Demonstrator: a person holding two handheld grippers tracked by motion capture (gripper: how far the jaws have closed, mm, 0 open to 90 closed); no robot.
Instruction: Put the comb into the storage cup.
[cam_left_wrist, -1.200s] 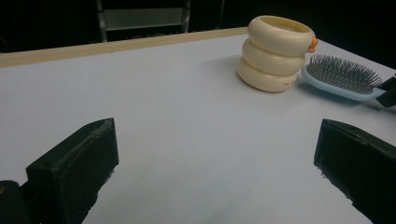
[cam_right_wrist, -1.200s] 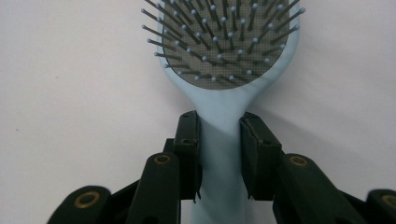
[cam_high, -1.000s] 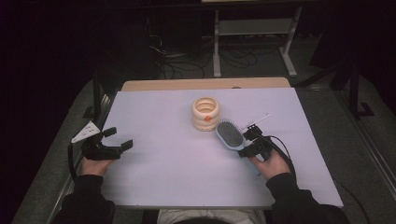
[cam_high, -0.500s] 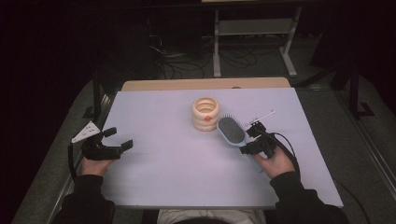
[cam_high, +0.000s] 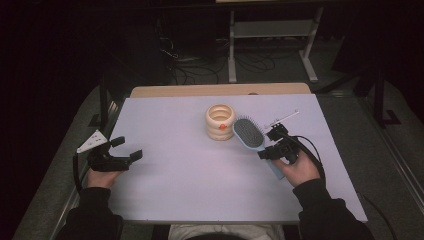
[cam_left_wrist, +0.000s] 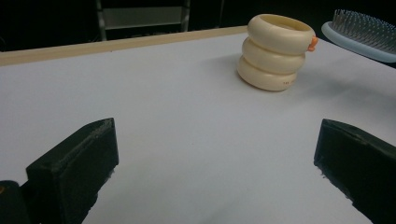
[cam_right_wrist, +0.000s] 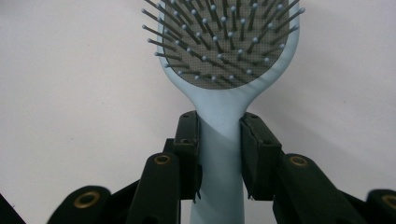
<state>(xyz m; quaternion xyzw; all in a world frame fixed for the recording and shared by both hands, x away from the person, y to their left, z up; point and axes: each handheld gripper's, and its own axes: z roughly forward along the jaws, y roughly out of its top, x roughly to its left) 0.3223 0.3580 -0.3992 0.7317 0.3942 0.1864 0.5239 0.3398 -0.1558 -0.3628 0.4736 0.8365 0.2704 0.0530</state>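
A light blue hairbrush (cam_high: 249, 134) with a grey bristle pad is held over the white table, bristles up. My right gripper (cam_high: 274, 144) is shut on its handle just below the head, and the right gripper view shows the jaws pressing both sides of the hairbrush (cam_right_wrist: 224, 70). A cream ringed holder (cam_high: 220, 122) with a small orange spot stands upright just left of the brush head; the left gripper view shows this holder (cam_left_wrist: 275, 51) ahead to the right. My left gripper (cam_high: 122, 150) rests open near the table's left edge with nothing between its jaws.
The white table (cam_high: 190, 170) has a wooden strip (cam_high: 215, 90) along its far edge. A thin white stick (cam_high: 285, 118) lies on the table beyond my right gripper. Past the table stand a metal shelf frame (cam_high: 272, 35) and loose floor cables (cam_high: 200, 65).
My right gripper has carried the hairbrush a little forward and left, so the brush head now sits closer to the cream holder. The left gripper has stayed put.
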